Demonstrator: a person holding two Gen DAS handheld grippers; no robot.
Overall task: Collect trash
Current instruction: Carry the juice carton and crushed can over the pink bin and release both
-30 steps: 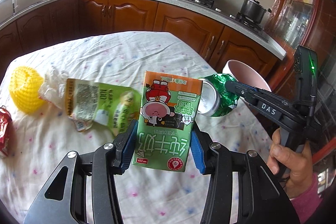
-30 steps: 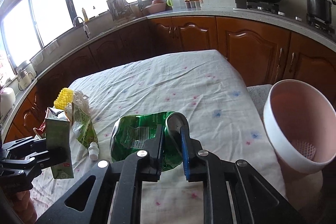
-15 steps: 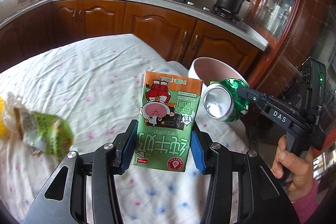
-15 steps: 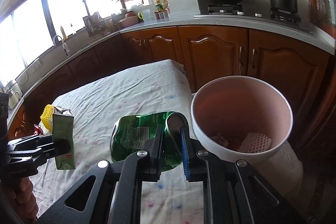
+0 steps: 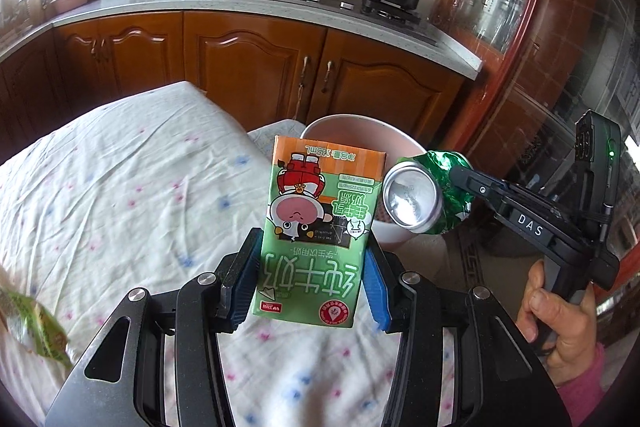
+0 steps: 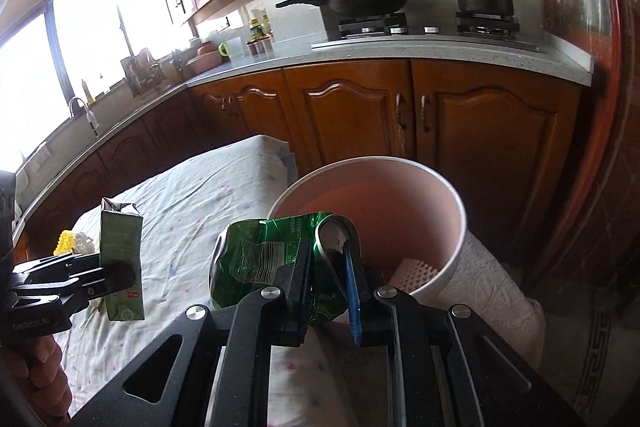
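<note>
My left gripper [image 5: 306,279] is shut on a green and orange milk carton [image 5: 320,227], held upside down above the table's right end; the carton also shows in the right wrist view [image 6: 122,263]. My right gripper [image 6: 326,267] is shut on a crushed green can [image 6: 276,259], held at the near rim of the pink trash bin [image 6: 452,211]. In the left wrist view the can [image 5: 424,199] hangs just right of the carton, in front of the bin [image 5: 400,147]. The bin holds a white foam net and other scraps.
The table [image 5: 120,195] has a white flowered cloth. A green snack wrapper [image 5: 36,323] lies at its left edge, and a yellow foam net [image 6: 66,243] lies further back. Wooden cabinets [image 6: 360,115] and a stove with a wok and a pot stand behind.
Both grippers have swung right with their loads, away from the trash on the table and toward the pink bin. The can now sits at the bin's rim.
</note>
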